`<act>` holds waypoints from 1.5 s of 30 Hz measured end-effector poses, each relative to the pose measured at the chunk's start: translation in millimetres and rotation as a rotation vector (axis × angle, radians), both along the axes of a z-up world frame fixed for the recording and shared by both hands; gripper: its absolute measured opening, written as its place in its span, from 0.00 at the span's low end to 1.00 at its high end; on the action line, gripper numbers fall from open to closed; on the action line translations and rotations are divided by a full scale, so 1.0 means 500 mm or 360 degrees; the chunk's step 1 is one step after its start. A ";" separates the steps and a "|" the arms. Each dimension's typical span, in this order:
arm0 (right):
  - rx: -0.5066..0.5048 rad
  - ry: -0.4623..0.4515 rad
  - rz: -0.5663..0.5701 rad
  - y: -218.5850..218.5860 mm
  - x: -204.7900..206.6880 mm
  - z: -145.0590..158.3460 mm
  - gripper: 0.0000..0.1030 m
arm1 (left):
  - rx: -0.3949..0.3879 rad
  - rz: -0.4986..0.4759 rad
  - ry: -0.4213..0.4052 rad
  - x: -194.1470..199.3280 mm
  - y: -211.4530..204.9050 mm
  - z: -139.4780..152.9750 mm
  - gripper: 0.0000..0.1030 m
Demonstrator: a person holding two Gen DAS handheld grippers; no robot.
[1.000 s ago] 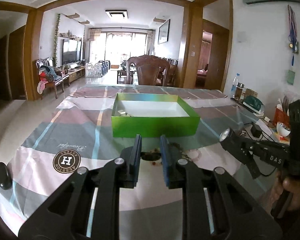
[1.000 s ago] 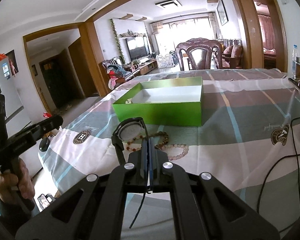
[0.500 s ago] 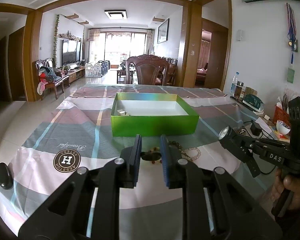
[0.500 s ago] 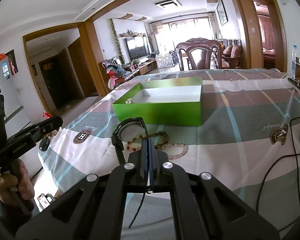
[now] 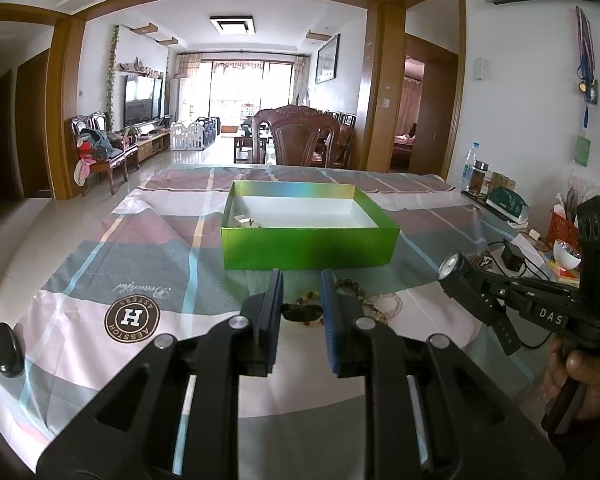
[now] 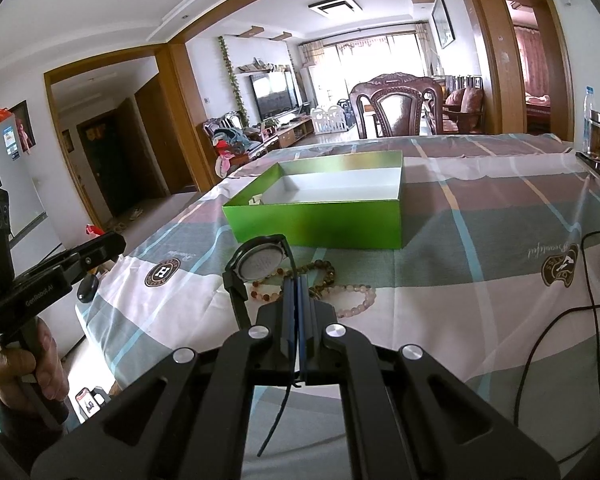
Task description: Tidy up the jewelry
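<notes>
1. Right gripper (image 6: 299,280): jaws together, clamped on the strap of a black wristwatch (image 6: 260,260). The watch hangs raised at 11 o'clock from the tips, case back towards the camera, one strap end trailing down between the fingers.
2. Left gripper (image 5: 300,280): jaws apart, nothing between them, held above the cloth and pointed at the jewelry pile.
3. Bead bracelets: a brown one (image 6: 320,270) and a pale pink one (image 6: 356,300) lie on the tablecloth (image 6: 480,240) just beyond the right gripper's tips, touching or overlapping. In the left wrist view they sit at 12 to 1 o'clock of the open jaws.
4. Green box (image 6: 320,216): open, at 12 o'clock past the bracelets, white inside, with a small item in its near-left corner, too small to tell what.
5. Black oval object (image 5: 6,348): at 9 o'clock on the table edge, well apart.
6. Step in hand, as judged: carrying the watch to the box. The next move calls for lifting it over the near wall and releasing inside, keeping the loose strap from snagging the beads.
</notes>
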State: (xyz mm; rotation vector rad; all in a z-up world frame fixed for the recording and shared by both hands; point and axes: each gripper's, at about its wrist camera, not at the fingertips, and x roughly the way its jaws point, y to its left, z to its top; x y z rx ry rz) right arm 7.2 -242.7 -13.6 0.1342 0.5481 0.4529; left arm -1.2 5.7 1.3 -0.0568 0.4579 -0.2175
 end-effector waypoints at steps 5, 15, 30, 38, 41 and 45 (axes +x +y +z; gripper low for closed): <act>0.0002 0.0008 0.0000 0.001 0.003 -0.002 0.02 | 0.0001 -0.0004 0.0007 0.002 -0.001 -0.003 0.18; 0.0006 -0.0009 0.0008 -0.003 0.040 0.008 0.02 | -0.0007 -0.0024 0.0050 0.050 0.000 -0.002 0.18; -0.0063 -0.0073 -0.0042 0.022 0.332 0.113 0.02 | 0.0035 -0.0053 0.0090 0.387 -0.028 0.116 0.19; -0.0083 0.0156 -0.0095 0.038 0.511 0.022 0.02 | -0.0007 -0.0005 0.0347 0.601 -0.030 0.040 0.19; -0.0076 0.0210 -0.0116 0.042 0.547 -0.013 0.02 | 0.0009 0.0029 0.0415 0.643 -0.028 -0.002 0.19; -0.0060 0.0191 -0.0151 0.042 0.565 -0.025 0.10 | 0.0041 0.0053 0.0442 0.668 -0.025 -0.036 0.26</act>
